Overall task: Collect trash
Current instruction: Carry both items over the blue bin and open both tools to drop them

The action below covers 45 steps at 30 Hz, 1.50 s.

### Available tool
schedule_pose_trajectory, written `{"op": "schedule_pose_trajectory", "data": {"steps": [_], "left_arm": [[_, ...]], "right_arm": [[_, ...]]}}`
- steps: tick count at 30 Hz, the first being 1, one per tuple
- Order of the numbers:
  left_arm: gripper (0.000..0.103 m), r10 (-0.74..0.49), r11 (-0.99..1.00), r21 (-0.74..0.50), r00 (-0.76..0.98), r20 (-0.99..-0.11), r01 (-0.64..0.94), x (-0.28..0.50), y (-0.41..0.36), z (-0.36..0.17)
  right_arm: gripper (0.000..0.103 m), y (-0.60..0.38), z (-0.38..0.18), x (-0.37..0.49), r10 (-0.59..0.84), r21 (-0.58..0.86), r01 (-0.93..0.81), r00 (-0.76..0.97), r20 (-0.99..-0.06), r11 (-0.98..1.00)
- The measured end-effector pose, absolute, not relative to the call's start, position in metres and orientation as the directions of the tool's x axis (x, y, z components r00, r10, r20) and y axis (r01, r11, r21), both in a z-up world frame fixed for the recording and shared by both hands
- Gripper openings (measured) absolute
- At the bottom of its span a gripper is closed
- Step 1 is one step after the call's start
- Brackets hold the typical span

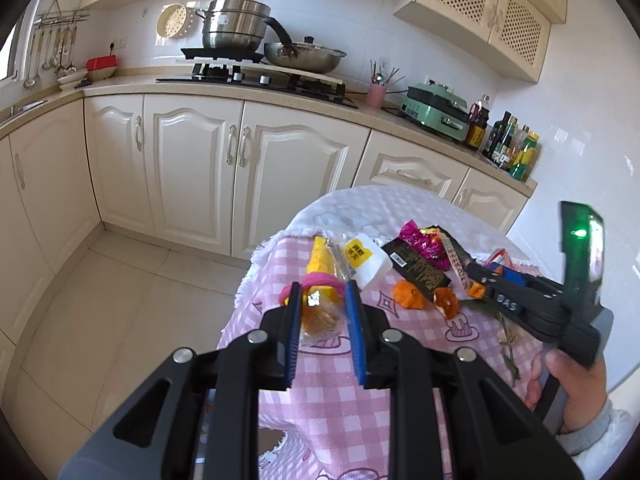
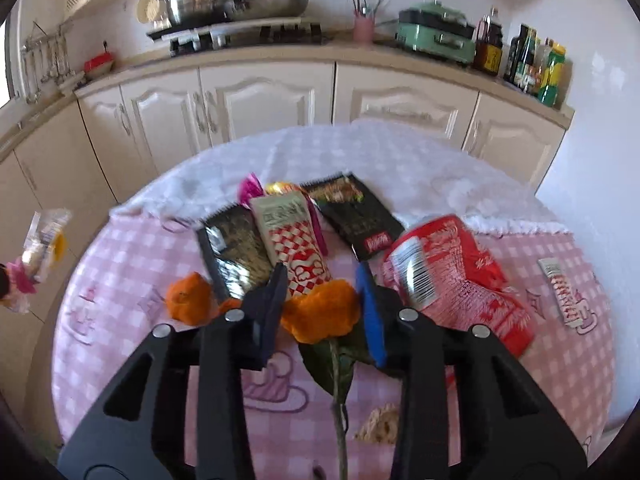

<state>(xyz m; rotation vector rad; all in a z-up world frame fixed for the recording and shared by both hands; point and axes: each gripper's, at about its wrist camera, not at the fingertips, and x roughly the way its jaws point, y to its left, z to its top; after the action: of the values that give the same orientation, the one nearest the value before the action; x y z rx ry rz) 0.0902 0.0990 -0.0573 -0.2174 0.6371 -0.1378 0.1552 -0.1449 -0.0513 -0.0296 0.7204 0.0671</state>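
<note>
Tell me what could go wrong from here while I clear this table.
1. The left claw pinches a clear snack bag with yellow print; a loose grip could drop it on the floor.
2. The right claw straddles an orange peel piece lying on a leafy green stem; closing may snag the stem or the pink checked tablecloth.

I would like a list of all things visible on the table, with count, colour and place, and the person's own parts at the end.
tablecloth: one, pink checked, covers table.
black wrappers: two, far middle.
red-white checked wrapper: one, between them.
magenta wrapper: one, behind.
red bag: one, right.
small wrapper: one, white-red, far right.
orange peels: several, near middle.
green stem: one, near edge.
left tool: on clear yellow snack bag.
right tool: around a peel.
hand: one, holds right tool.
</note>
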Motion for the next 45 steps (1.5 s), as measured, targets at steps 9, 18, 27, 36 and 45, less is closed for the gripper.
{"op": "schedule_pose_trajectory", "data": {"steps": [9,18,27,36,45], "left_arm": [[0.021,-0.183,0.96,-0.278,0.824,-0.536,0.032,0.061,0.134,-0.042],[0.021,-0.064,0.948,-0.287,0.803,-0.592,-0.136,0.02,0.225,-0.057],[0.021,-0.005,0.905,-0.298,0.692,-0.722,-0.304,0.015,0.302,-0.115],[0.026,-0.006,0.861,-0.33,0.642,-0.767,-0.387,0.034,0.328,-0.158],[0.041,-0.015,0.831,-0.342,0.597,-0.802,-0.439,0.045,0.334,-0.181]], "right_arm": [[0.035,-0.066,0.008,0.108,0.304,0.099,-0.301,0.772,-0.558,0.948],[0.035,0.056,-0.01,0.096,0.546,0.202,-0.549,0.586,-0.599,0.811],[0.035,0.152,-0.079,0.11,0.589,0.257,-0.607,0.443,-0.677,0.752],[0.035,0.177,-0.131,0.128,0.535,0.236,-0.572,0.437,-0.723,0.786],[0.03,0.171,-0.145,0.134,0.521,0.236,-0.56,0.425,-0.741,0.794]]}}
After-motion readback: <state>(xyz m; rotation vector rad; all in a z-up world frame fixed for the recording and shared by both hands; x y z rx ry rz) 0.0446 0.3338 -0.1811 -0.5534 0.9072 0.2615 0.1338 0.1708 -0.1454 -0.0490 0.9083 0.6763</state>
